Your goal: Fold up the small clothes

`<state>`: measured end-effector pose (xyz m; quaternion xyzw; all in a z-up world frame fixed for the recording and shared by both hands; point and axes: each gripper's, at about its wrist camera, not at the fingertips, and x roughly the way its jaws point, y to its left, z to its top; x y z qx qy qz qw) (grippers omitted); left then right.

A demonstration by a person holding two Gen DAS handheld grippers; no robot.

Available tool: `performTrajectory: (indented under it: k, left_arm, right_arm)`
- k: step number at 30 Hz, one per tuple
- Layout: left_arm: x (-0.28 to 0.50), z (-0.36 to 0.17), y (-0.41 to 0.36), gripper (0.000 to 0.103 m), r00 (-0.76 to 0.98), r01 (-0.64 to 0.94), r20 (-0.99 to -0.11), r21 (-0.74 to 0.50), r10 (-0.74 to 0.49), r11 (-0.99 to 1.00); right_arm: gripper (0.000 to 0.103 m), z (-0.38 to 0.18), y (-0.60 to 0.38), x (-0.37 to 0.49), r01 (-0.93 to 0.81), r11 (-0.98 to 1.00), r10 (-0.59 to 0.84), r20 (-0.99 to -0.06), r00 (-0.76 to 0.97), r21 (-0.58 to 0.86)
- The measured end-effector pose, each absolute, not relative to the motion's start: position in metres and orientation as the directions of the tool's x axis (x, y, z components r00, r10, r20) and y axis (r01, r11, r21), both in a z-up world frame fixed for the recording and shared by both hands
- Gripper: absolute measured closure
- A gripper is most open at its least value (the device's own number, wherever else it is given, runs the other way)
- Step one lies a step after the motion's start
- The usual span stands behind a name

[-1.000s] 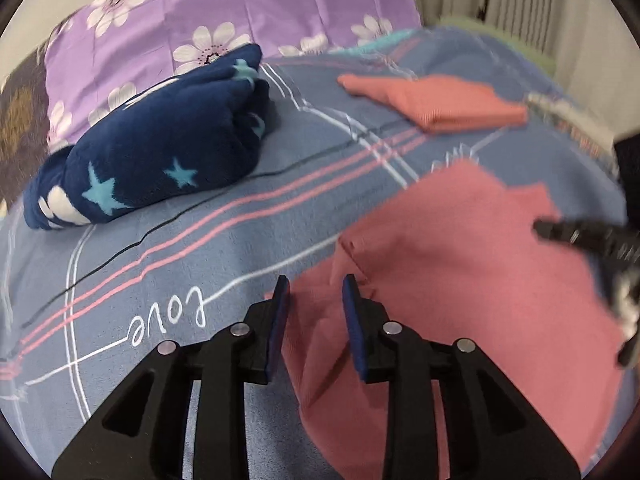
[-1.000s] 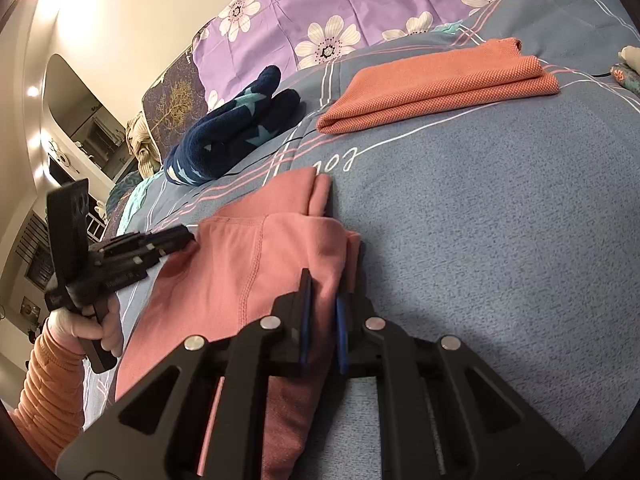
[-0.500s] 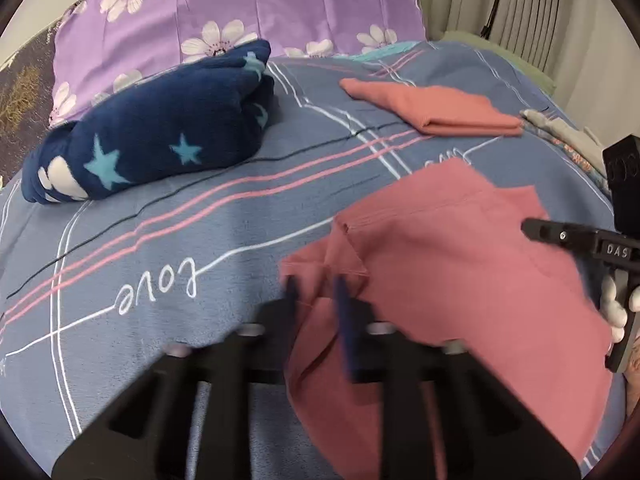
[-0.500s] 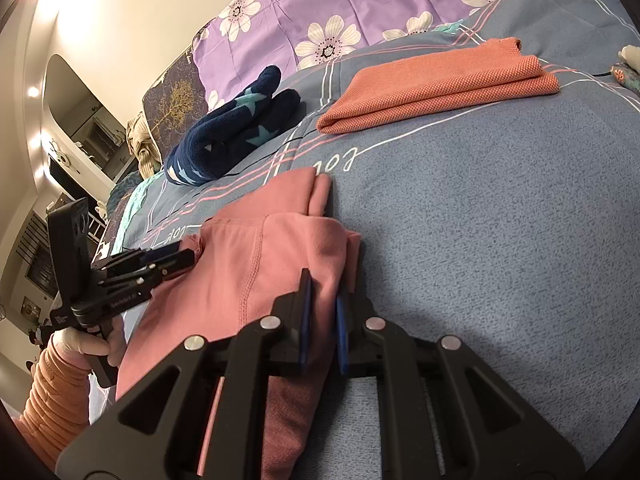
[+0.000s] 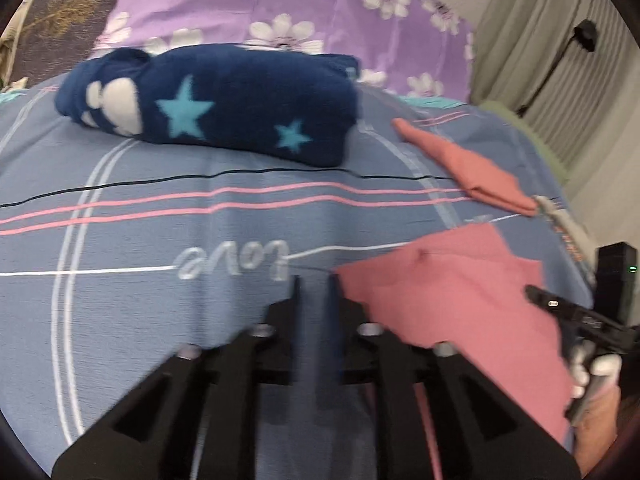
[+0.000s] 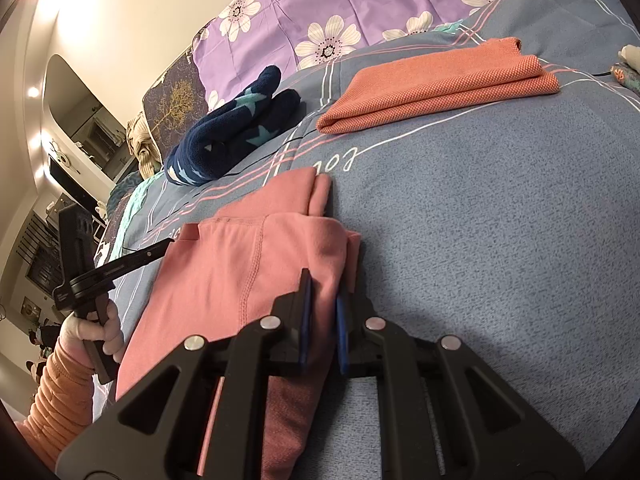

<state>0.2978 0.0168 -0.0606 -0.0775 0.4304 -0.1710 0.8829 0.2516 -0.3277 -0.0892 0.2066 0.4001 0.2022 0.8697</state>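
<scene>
A pink garment point(image 5: 460, 300) lies partly folded on the blue bedspread point(image 5: 160, 220); it also shows in the right wrist view point(image 6: 248, 264). My left gripper point(image 5: 314, 280) is slightly open and empty, just left of the garment's near corner. My right gripper point(image 6: 322, 284) is shut on the garment's folded right edge. The left gripper also shows in the right wrist view point(image 6: 160, 246) at the garment's far corner.
A navy star-patterned fleece bundle point(image 5: 216, 108) lies at the back, also in the right wrist view point(image 6: 232, 132). A folded orange cloth point(image 6: 436, 84) lies beyond the garment, seen too in the left wrist view point(image 5: 476, 168). Purple flowered pillows point(image 5: 280, 4) stand behind.
My left gripper let go of the pink garment's corner and swung left off it. The right gripper has stayed shut on the folded edge.
</scene>
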Motion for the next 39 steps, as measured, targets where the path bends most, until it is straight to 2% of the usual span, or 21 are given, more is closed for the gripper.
performTrajectory:
  k: [1,4,5,6,7,8,13,18,19,20,21,25,28,30,31,32,34,36,39]
  left_arm:
    - [0.297,-0.059,0.014,0.058,0.572,0.236,-0.726,-0.300,-0.382,0.924]
    - [0.300,-0.061,0.003,0.059,0.556,0.253,-0.728,-0.312,-0.401,0.916]
    - [0.300,-0.064,-0.003,0.079,0.551,0.247,-0.749,-0.275,-0.368,0.929]
    - [0.304,-0.070,-0.006,0.093,0.545,0.236,-0.771,-0.236,-0.330,0.943]
    - [0.306,-0.072,-0.005,0.096,0.541,0.235,-0.770,-0.249,-0.339,0.940]
    - [0.308,-0.069,0.000,0.103,0.558,0.217,-0.753,-0.271,-0.347,0.938]
    - [0.317,-0.062,0.030,0.103,0.616,0.087,-0.746,-0.255,-0.253,0.963]
    - [0.303,-0.052,0.042,0.103,0.604,0.115,-0.716,-0.355,-0.349,0.928]
    - [0.298,-0.051,0.038,0.093,0.593,0.134,-0.719,-0.356,-0.362,0.925]
    - [0.290,-0.049,0.031,0.073,0.578,0.160,-0.726,-0.348,-0.374,0.924]
    - [0.283,-0.049,0.023,0.064,0.569,0.172,-0.733,-0.338,-0.373,0.925]
    - [0.243,-0.056,-0.002,0.050,0.527,0.241,-0.750,-0.318,-0.399,0.917]
    - [0.216,-0.063,-0.007,0.049,0.513,0.245,-0.764,-0.307,-0.392,0.920]
    - [0.204,-0.062,-0.004,0.049,0.505,0.238,-0.756,-0.341,-0.416,0.910]
    - [0.198,-0.062,-0.002,0.049,0.496,0.235,-0.753,-0.363,-0.433,0.902]
    - [0.191,-0.061,-0.001,0.049,0.484,0.239,-0.750,-0.383,-0.451,0.893]
    - [0.178,-0.060,-0.001,0.048,0.466,0.264,-0.746,-0.396,-0.475,0.880]
    - [0.171,-0.060,-0.002,0.047,0.436,0.292,-0.747,-0.410,-0.502,0.864]
    - [0.166,-0.066,-0.003,0.046,0.406,0.304,-0.746,-0.434,-0.527,0.848]
  right_arm:
    - [0.092,-0.089,-0.328,0.252,-0.187,0.833,0.517,-0.612,0.598,0.521]
    - [0.092,-0.089,-0.328,0.252,-0.186,0.833,0.516,-0.613,0.598,0.520]
    - [0.092,-0.089,-0.328,0.252,-0.186,0.833,0.517,-0.613,0.598,0.521]
    - [0.092,-0.089,-0.328,0.252,-0.186,0.833,0.517,-0.612,0.598,0.521]
    - [0.092,-0.089,-0.328,0.252,-0.187,0.833,0.517,-0.612,0.598,0.521]
    - [0.092,-0.089,-0.328,0.252,-0.187,0.833,0.517,-0.612,0.598,0.521]
    - [0.092,-0.089,-0.327,0.252,-0.188,0.832,0.519,-0.612,0.597,0.522]
    - [0.092,-0.089,-0.328,0.252,-0.187,0.832,0.519,-0.612,0.597,0.523]
    - [0.092,-0.089,-0.328,0.252,-0.187,0.832,0.519,-0.612,0.597,0.523]
    - [0.092,-0.089,-0.328,0.252,-0.187,0.831,0.519,-0.611,0.597,0.523]
    - [0.092,-0.089,-0.328,0.252,-0.187,0.831,0.520,-0.611,0.597,0.524]
    - [0.091,-0.090,-0.329,0.252,-0.188,0.824,0.528,-0.605,0.596,0.534]
    - [0.089,-0.090,-0.332,0.252,-0.188,0.807,0.547,-0.589,0.594,0.560]
    - [0.084,-0.088,-0.334,0.250,-0.180,0.801,0.552,-0.588,0.592,0.571]
    - [0.075,-0.085,-0.334,0.248,-0.175,0.804,0.548,-0.594,0.589,0.568]
    - [0.057,-0.079,-0.332,0.242,-0.168,0.822,0.526,-0.612,0.591,0.545]
    - [0.048,-0.069,-0.328,0.228,-0.190,0.848,0.500,-0.627,0.598,0.495]
    - [0.048,-0.066,-0.323,0.215,-0.202,0.865,0.484,-0.657,0.579,0.460]
    - [0.048,-0.071,-0.323,0.198,-0.215,0.849,0.517,-0.674,0.528,0.483]
